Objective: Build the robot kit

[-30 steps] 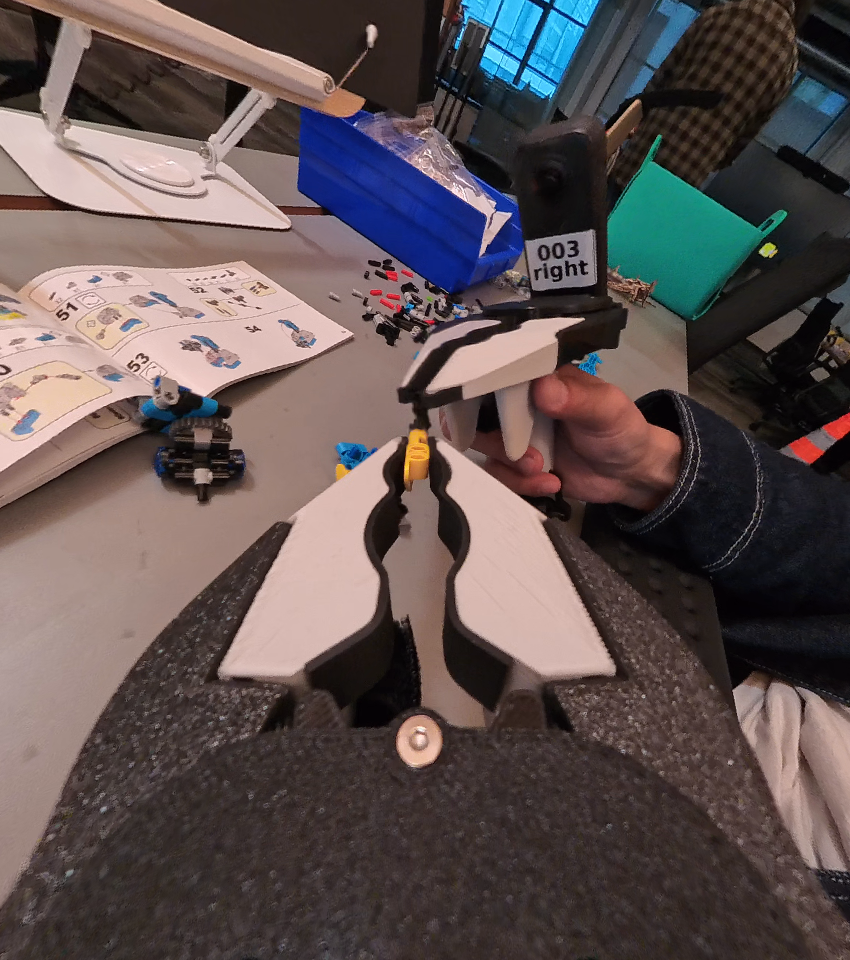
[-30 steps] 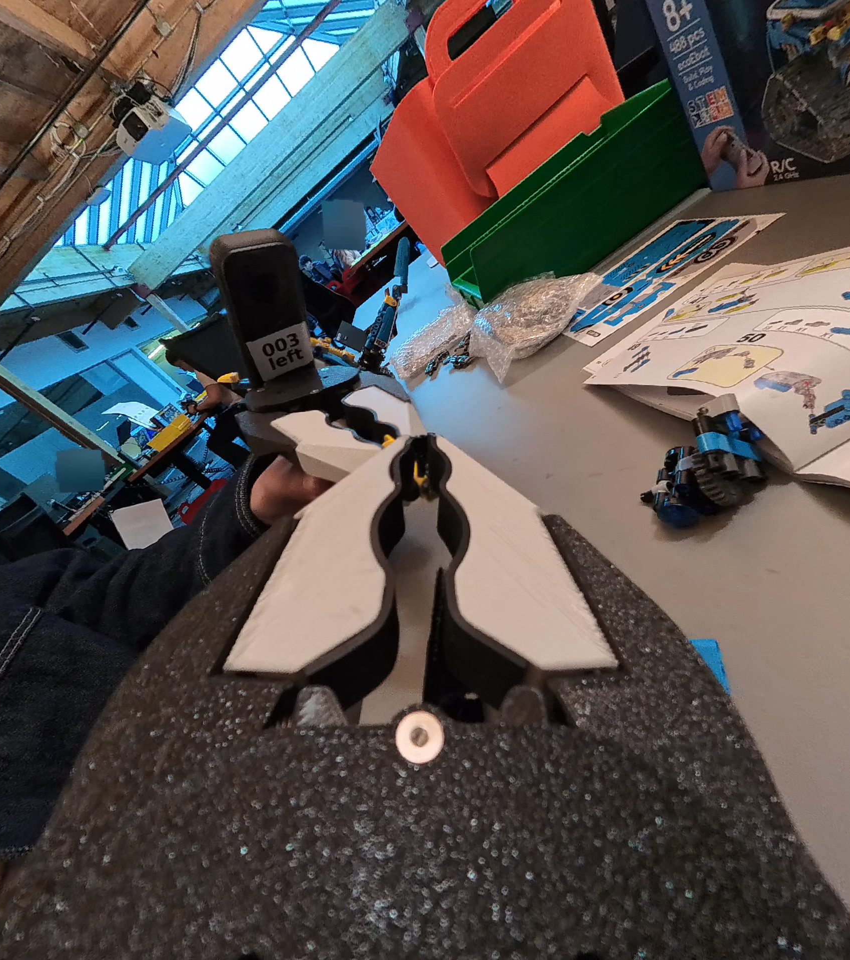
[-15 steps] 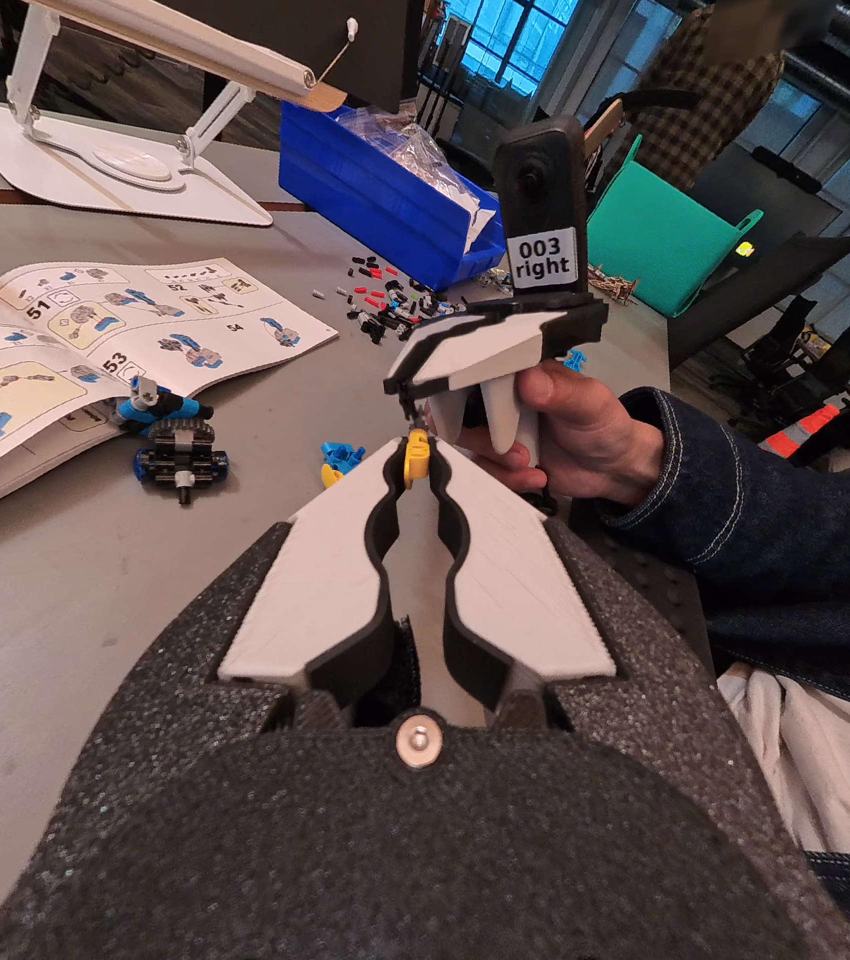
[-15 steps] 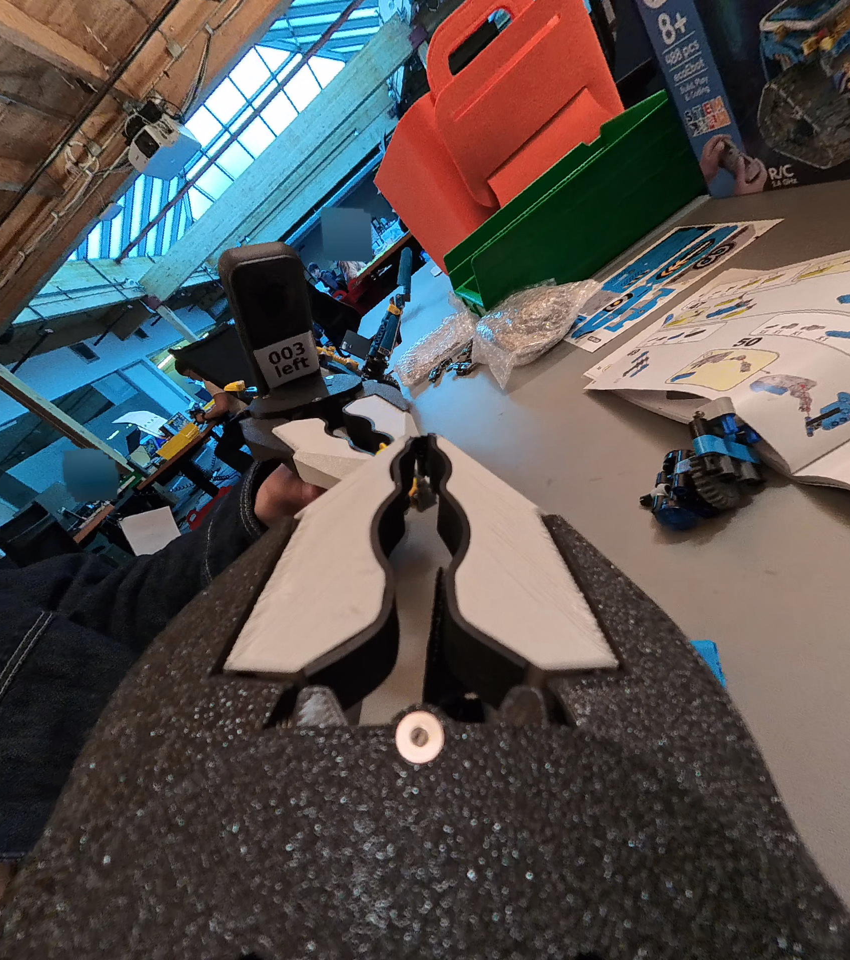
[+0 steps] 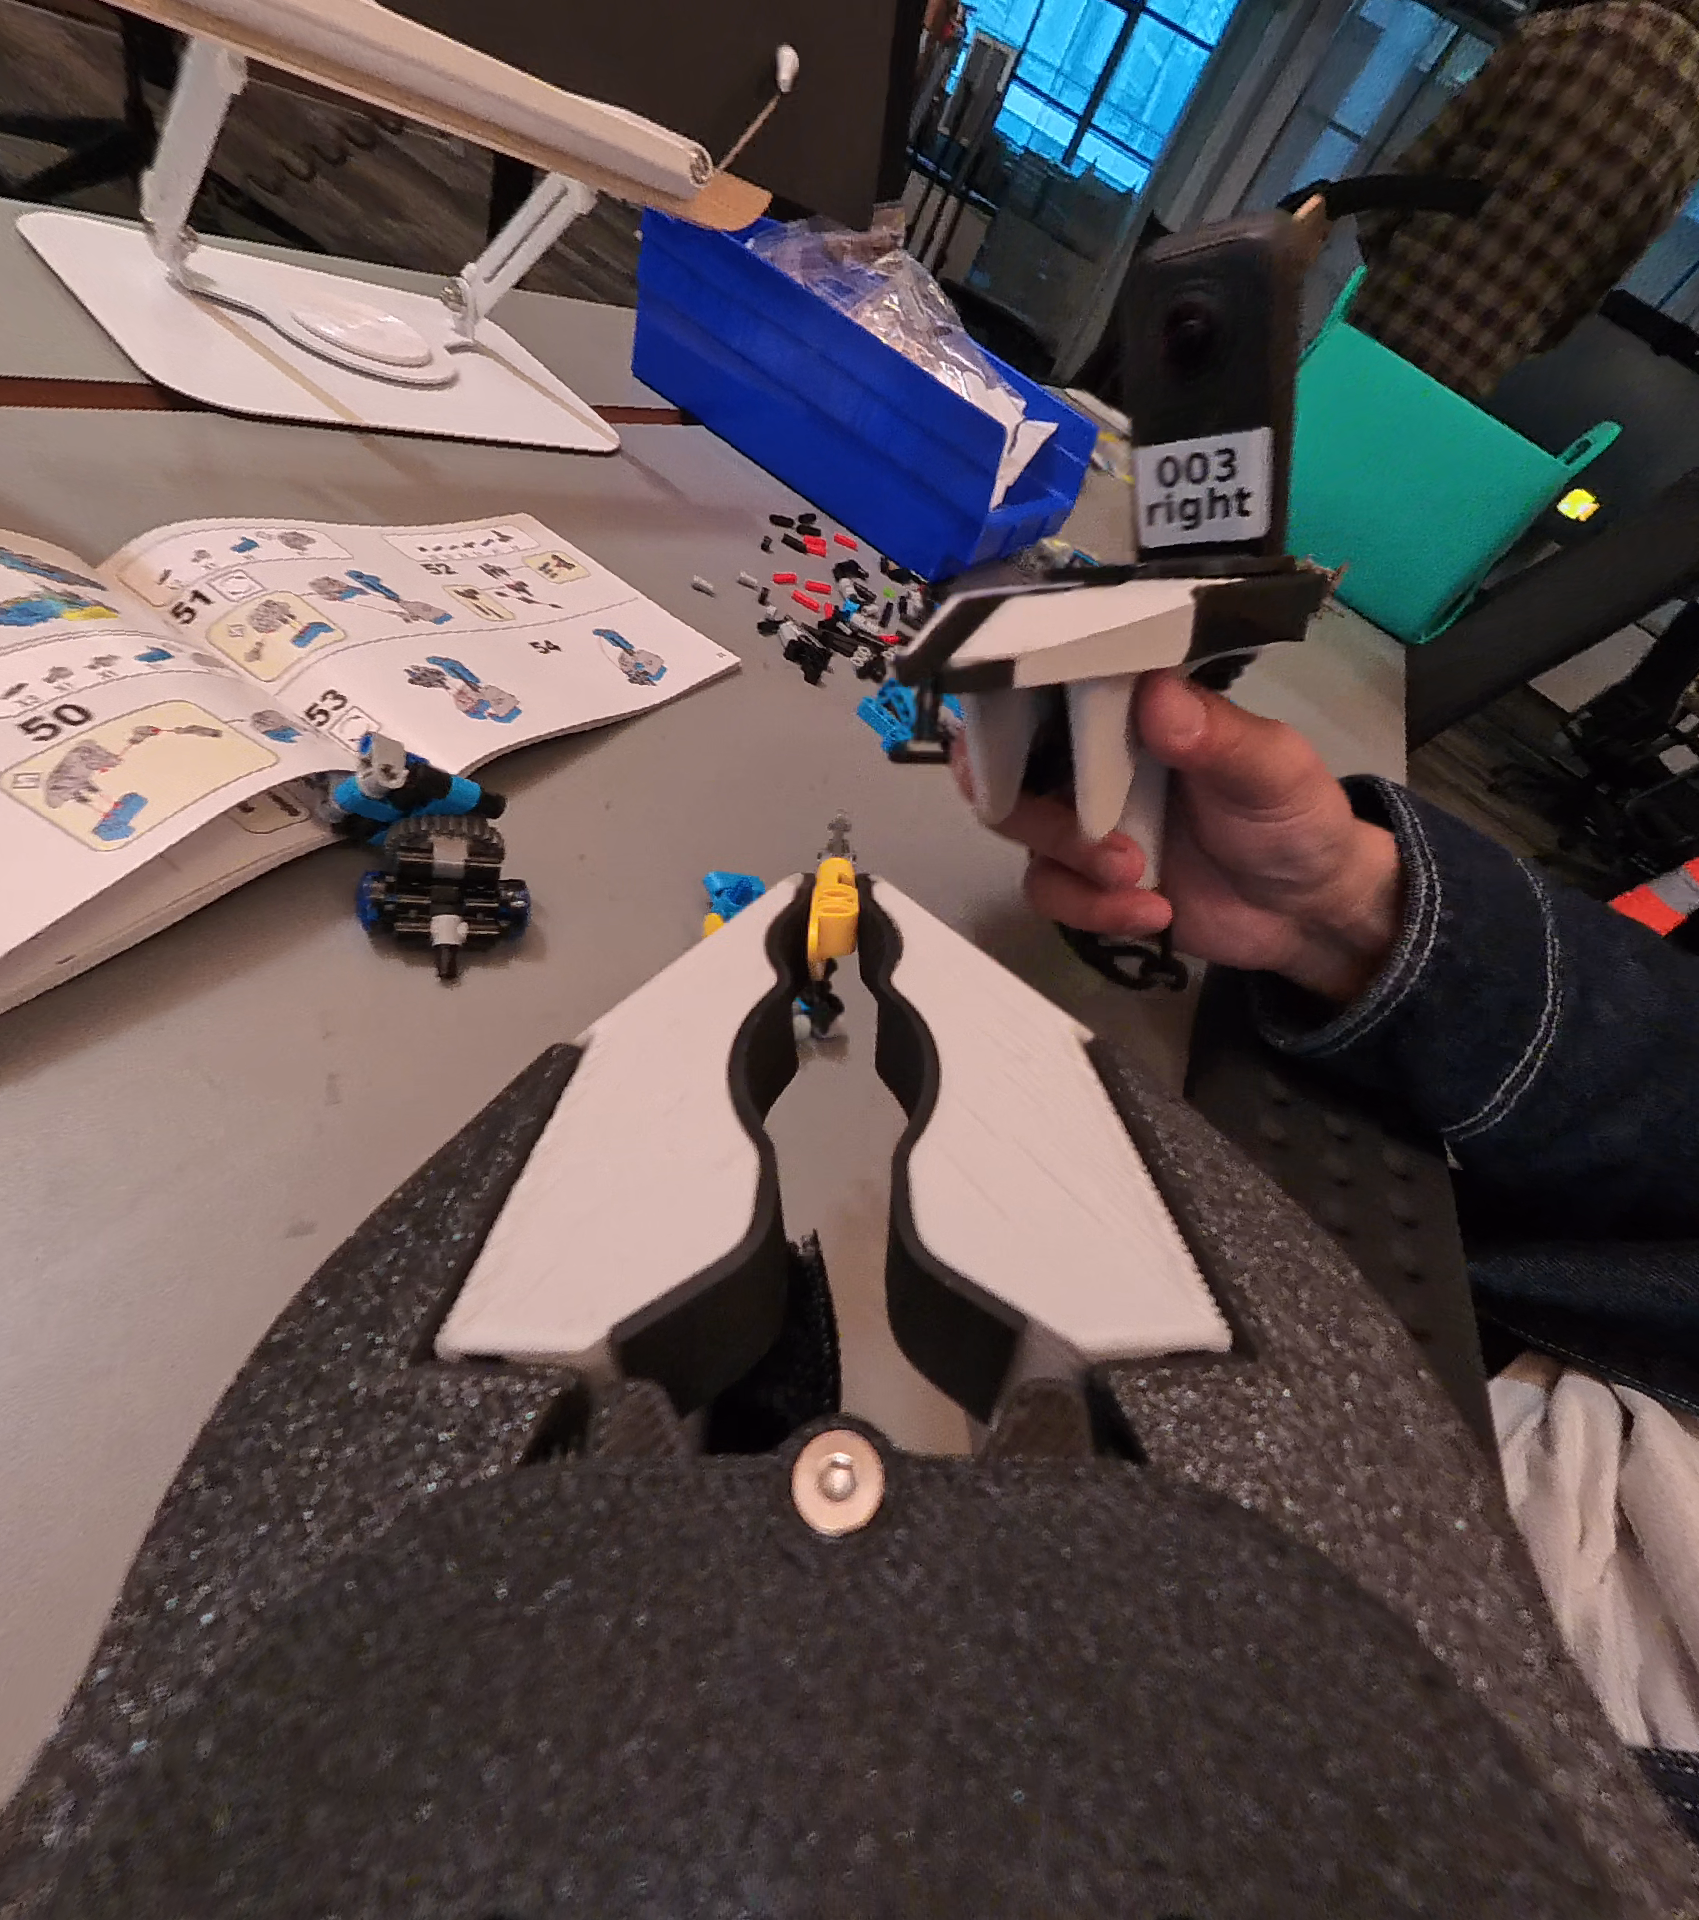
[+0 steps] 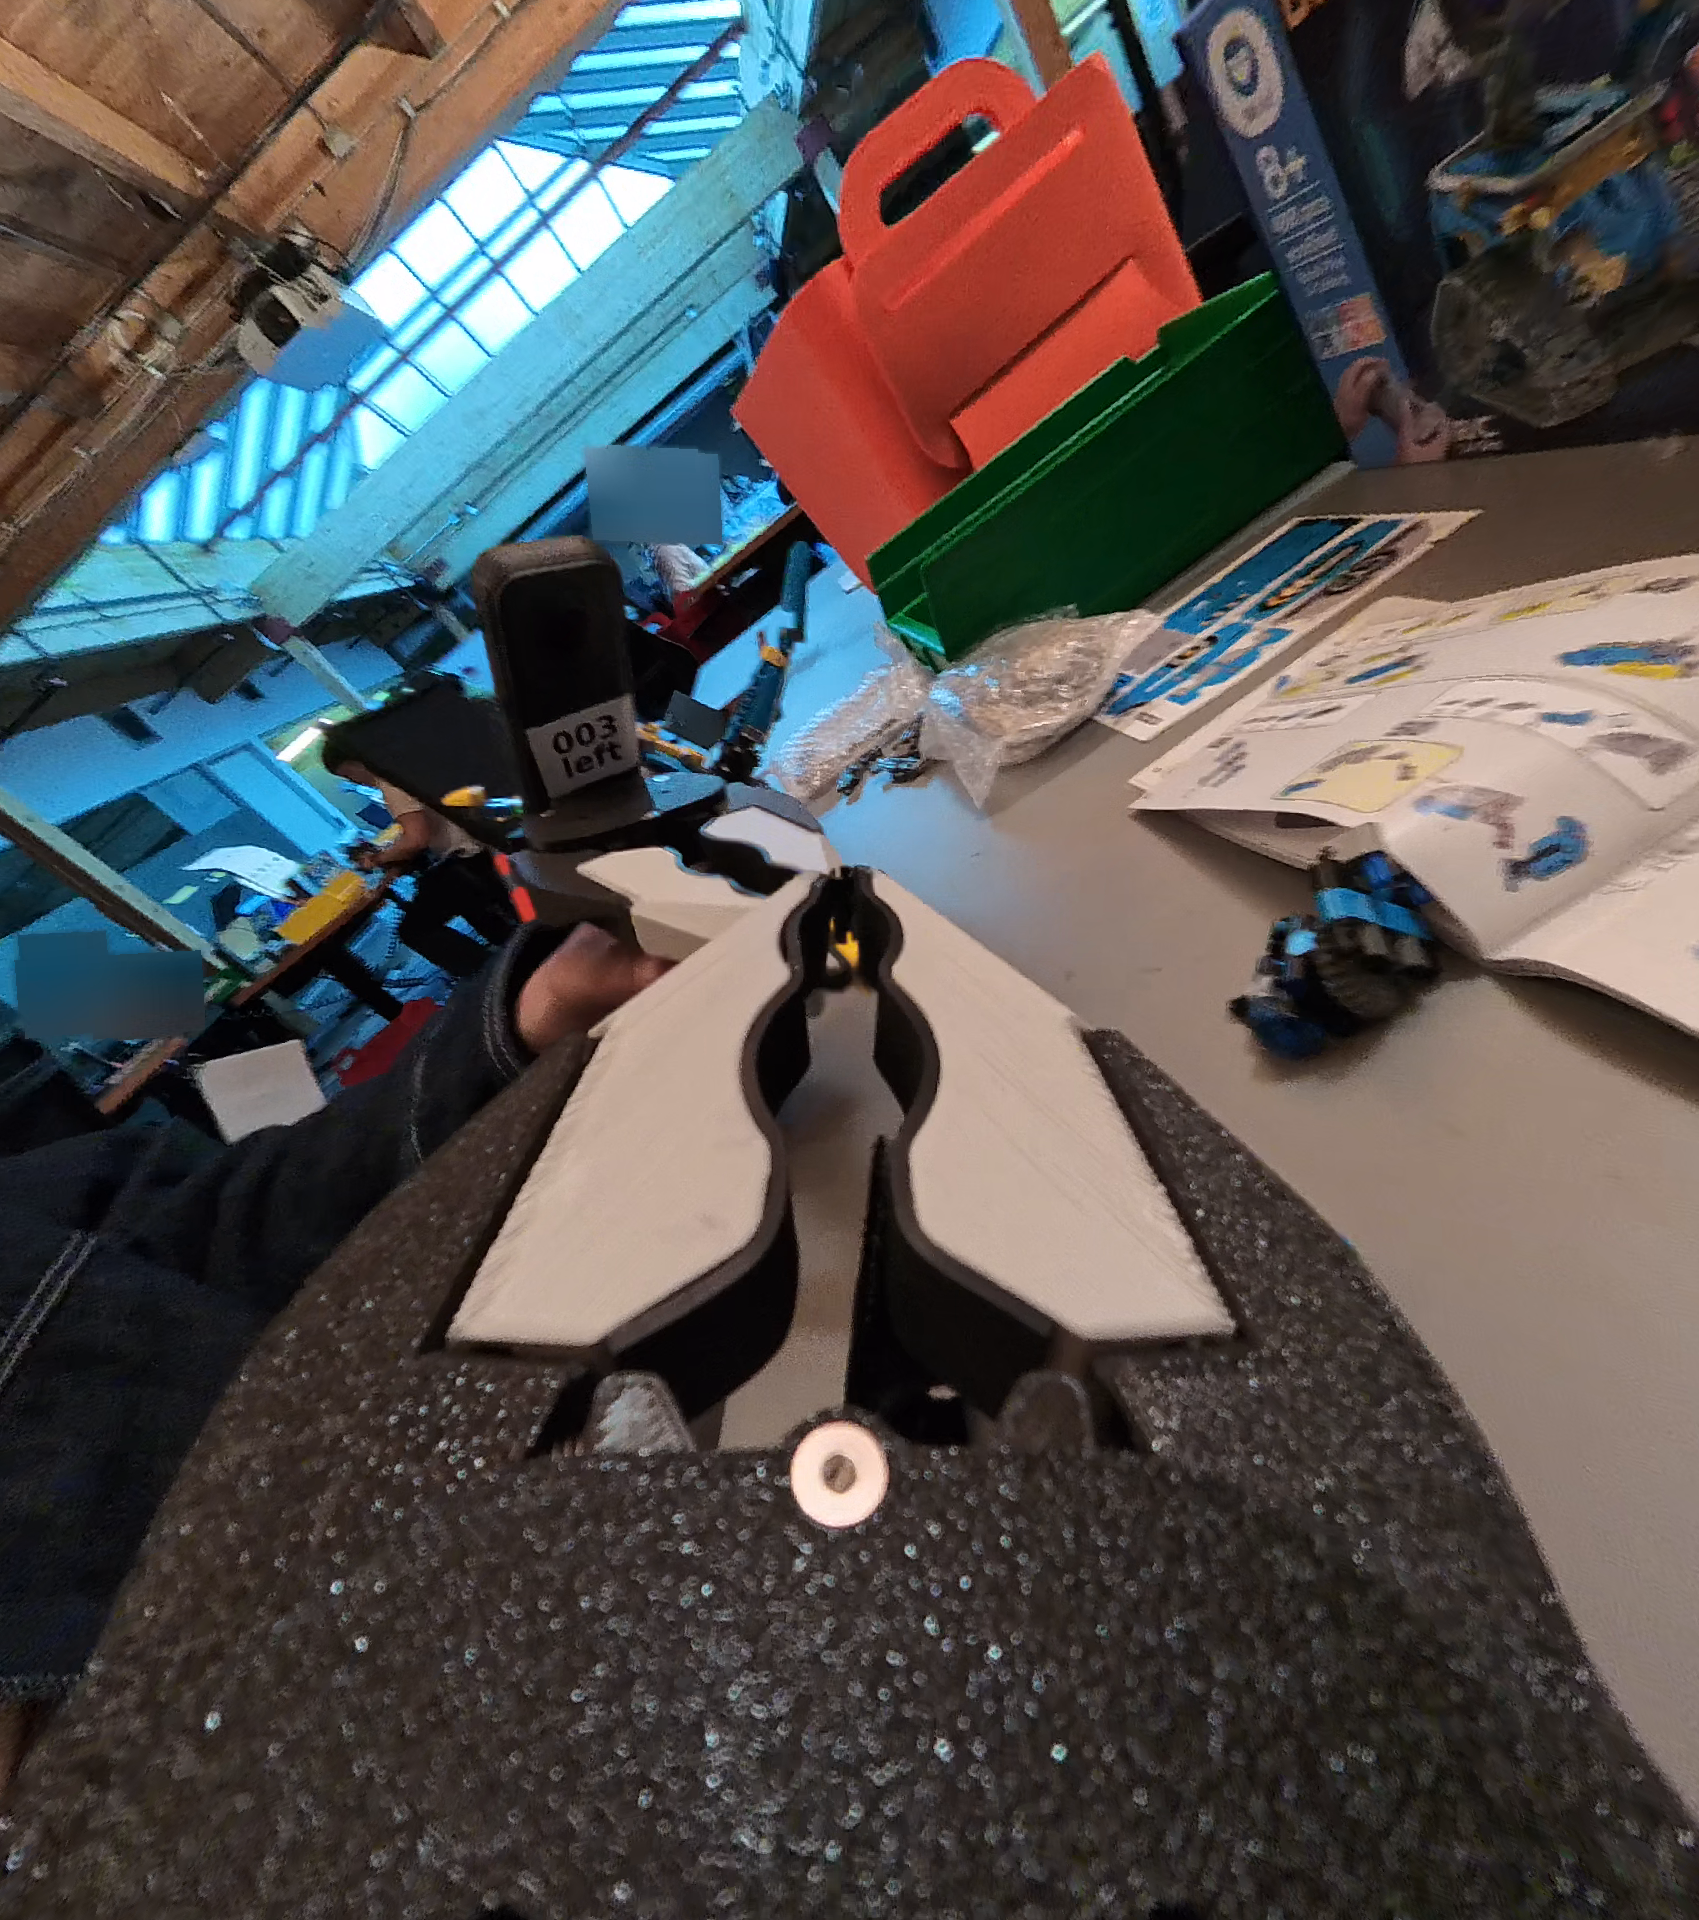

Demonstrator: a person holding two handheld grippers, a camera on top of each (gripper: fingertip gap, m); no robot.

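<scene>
Yellow connector piece (image 5: 832, 906), small, with holes through it: pinched upright between the tips of the left gripper (image 5: 834, 894), held above the grey table (image 5: 149, 1195). A thin grey pin end sticks out past the tips; a bit of blue and black shows below the yellow, inside the gap between the fingers. Left tongs are clenched on this piece.

Right gripper (image 5: 912, 681) hangs up and to the right of the yellow piece, apart from it, tips pointing left. A person's hand (image 5: 1229, 831) in a dark denim sleeve wraps the handle. Its tips sit close together, and a small dark part seems to hang just under them, too small to name. From the right wrist view the tips (image 6: 840, 888) look nearly closed, with yellow and black showing just behind them; whether they grasp anything, I cannot tell.

On the table just left of the left gripper's tips: a loose blue piece (image 5: 729, 896). Farther left, a small blue-and-black wheeled assembly (image 5: 434, 852) lies touching the edge of an open instruction booklet (image 5: 201, 665). Beyond, a scatter of tiny black and red parts (image 5: 824, 603) lies before a blue bin (image 5: 824, 416) holding clear plastic bags. A white lamp base (image 5: 305, 343) stands at the far left.
</scene>
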